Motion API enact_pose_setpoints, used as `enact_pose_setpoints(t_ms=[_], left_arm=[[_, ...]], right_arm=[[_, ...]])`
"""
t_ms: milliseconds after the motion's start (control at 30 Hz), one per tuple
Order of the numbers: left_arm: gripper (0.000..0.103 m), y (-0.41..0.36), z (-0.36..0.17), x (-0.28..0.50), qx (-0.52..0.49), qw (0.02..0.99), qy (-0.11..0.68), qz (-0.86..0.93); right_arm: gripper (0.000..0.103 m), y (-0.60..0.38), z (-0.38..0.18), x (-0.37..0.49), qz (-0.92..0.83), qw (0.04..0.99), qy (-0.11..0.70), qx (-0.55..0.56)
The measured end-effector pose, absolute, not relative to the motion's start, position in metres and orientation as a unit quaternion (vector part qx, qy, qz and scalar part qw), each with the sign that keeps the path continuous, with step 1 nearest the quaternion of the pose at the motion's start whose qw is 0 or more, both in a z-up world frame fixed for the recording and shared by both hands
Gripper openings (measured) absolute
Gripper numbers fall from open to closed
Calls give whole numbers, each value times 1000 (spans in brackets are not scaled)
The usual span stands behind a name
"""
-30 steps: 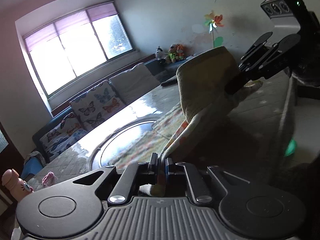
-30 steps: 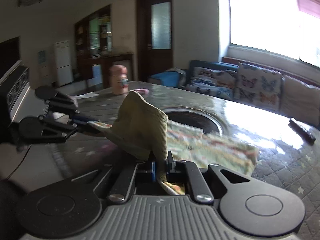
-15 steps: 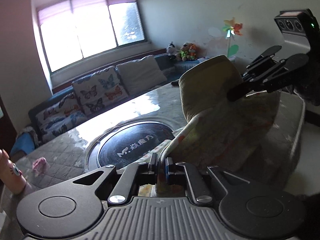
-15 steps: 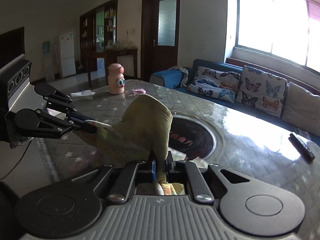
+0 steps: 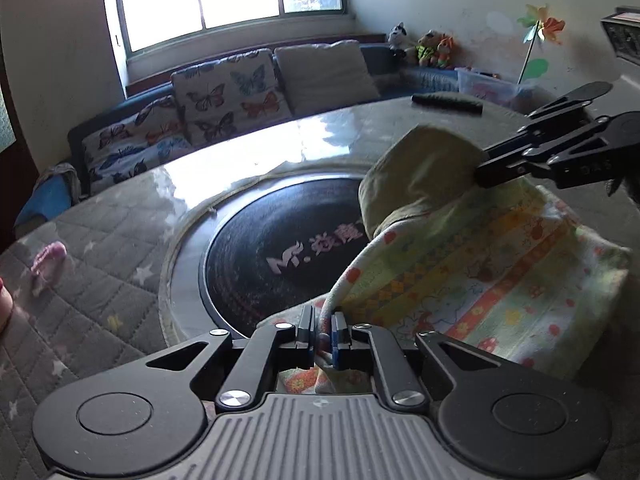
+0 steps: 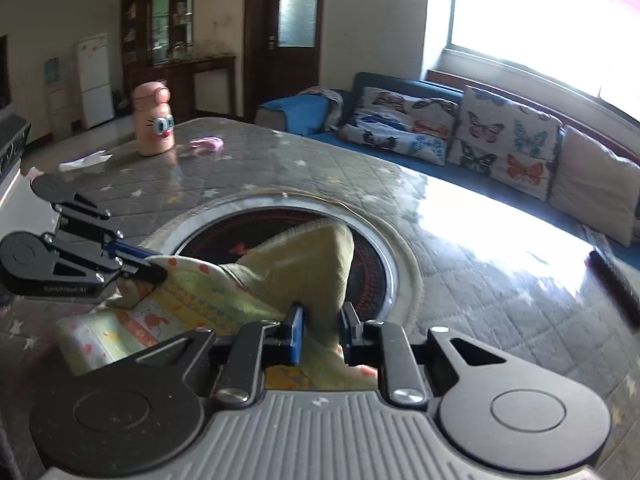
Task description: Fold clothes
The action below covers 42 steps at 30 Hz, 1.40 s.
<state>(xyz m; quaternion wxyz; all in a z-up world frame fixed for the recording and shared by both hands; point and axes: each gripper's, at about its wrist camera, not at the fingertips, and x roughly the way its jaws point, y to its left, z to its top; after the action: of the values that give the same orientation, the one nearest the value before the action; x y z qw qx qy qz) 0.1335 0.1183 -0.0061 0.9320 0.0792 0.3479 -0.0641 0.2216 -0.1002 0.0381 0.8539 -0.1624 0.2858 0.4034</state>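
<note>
Since a second ago you have carried the garment (image 5: 472, 280) forward and down, so its patterned cloth now drapes onto the table (image 5: 100, 280) beside the dark round inset (image 5: 272, 248). Your left gripper (image 5: 323, 332) points downward, its jaws pinched tight on a hem right at its tips. Your right gripper (image 6: 322, 330), also tilted down, has its jaws opening, the olive cuff lying loose between them. Beyond your right gripper, well apart, stands a pink bottle (image 6: 154, 124); a remote (image 5: 447, 103) lies far ahead of the left.
</note>
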Motion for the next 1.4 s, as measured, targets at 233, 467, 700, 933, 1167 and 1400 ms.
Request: enact_pose_setpoints(t_ms=[233,467,700,933,1167,1400], left_arm=[[11,119,-6,135,83,932,349,-60],[25,125,-1,153,103,930,352,-36],[27,140,0,156,77,930,359,24],[27,113,24,142,43,944,325,-46],[26,85,1,162,41,928,359,-90],[29,83,-9,178,59,926,366,-77]], right_arm=[[20,-136,14,198,374,874,291,-112],[17,-174,-20,204,314,887,334,-53],[19,-181,-8,213,281,904,320,-34],[28,-189,-12,236,231,914,333,22],[8,-193,-24,236,222,912,342,42],[2,-191,-20,225,186,928,321,22]])
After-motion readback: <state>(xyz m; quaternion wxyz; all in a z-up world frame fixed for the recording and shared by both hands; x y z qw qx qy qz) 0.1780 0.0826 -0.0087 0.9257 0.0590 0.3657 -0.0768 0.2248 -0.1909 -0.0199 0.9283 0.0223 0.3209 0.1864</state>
